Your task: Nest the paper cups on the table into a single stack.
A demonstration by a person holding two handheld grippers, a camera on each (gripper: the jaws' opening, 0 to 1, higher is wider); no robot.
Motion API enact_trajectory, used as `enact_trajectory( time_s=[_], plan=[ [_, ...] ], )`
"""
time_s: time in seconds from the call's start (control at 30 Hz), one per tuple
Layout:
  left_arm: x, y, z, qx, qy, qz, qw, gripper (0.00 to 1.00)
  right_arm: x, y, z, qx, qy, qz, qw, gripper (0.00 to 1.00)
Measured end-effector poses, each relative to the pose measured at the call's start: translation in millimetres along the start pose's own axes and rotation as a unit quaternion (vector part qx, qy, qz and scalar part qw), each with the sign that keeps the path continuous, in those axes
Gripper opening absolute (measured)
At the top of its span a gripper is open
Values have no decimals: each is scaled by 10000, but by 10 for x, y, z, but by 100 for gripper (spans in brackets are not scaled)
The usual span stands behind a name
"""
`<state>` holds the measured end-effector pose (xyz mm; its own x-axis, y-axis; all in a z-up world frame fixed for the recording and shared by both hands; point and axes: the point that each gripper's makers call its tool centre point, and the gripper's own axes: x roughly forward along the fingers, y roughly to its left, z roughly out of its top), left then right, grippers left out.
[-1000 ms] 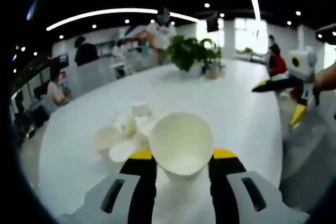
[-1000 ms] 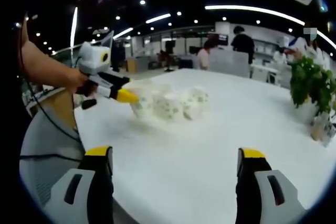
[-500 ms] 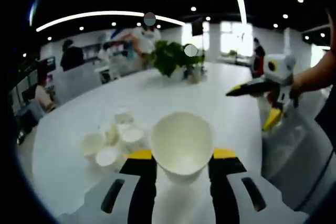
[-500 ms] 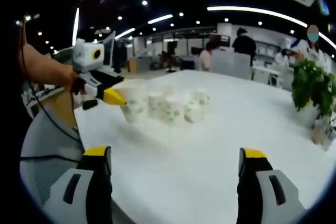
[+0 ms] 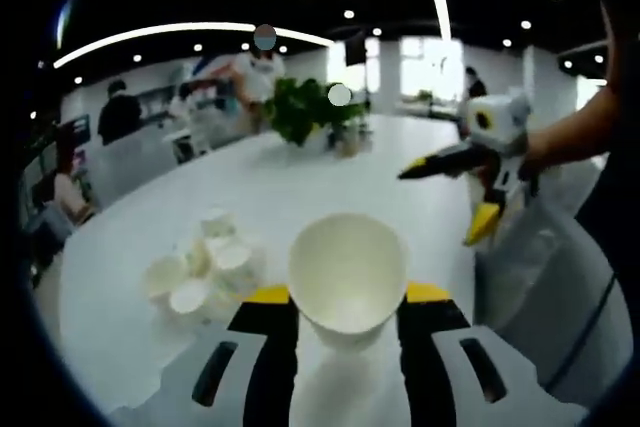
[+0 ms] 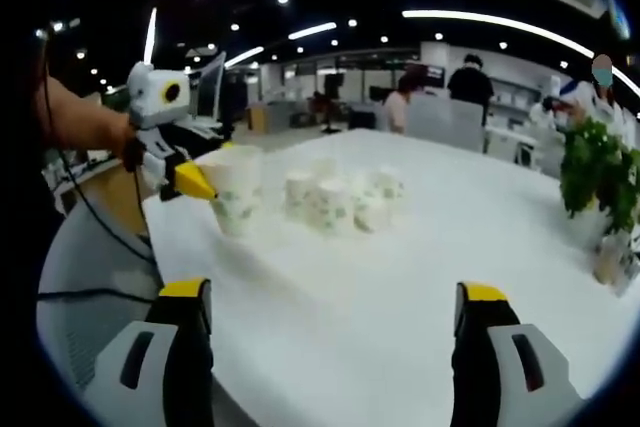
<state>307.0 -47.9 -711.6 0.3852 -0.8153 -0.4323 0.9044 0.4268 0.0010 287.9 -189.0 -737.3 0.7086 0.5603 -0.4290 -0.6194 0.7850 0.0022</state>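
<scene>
Left gripper (image 5: 338,294) clamps an upright paper cup (image 5: 347,272); the loose cups (image 5: 200,267) cluster at ten o'clock. Right gripper (image 6: 335,292) gapes empty.

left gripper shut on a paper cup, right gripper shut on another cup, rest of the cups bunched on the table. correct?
Not quite: the right gripper is open and holds nothing, as the right gripper view shows. The left gripper is shut on a paper cup, and the other cups stand bunched on the table.

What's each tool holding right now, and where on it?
Left tool grips a white paper cup by its lower side wall, mouth open toward the camera. Right tool is open and holds nothing.
</scene>
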Motion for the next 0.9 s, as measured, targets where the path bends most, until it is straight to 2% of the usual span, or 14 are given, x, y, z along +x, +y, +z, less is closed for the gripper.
enact_trajectory(
  time_s=[0.1,0.23,0.57,0.9],
  plan=[
    [-12,-115,17,15,-60,-203,9998,36,-10,-24,14,63,-41,-41,10000,100],
    [-6,-190,21,83,-28,-285,9996,36,-16,-51,23,95,-64,-77,9999,100],
    [5,-289,43,197,-5,-360,9992,36,-8,-31,5,153,-92,-69,9998,100],
    [12,-378,-11,249,74,-448,9987,36,-15,-31,-15,263,-152,-94,9995,100]
  ],
)
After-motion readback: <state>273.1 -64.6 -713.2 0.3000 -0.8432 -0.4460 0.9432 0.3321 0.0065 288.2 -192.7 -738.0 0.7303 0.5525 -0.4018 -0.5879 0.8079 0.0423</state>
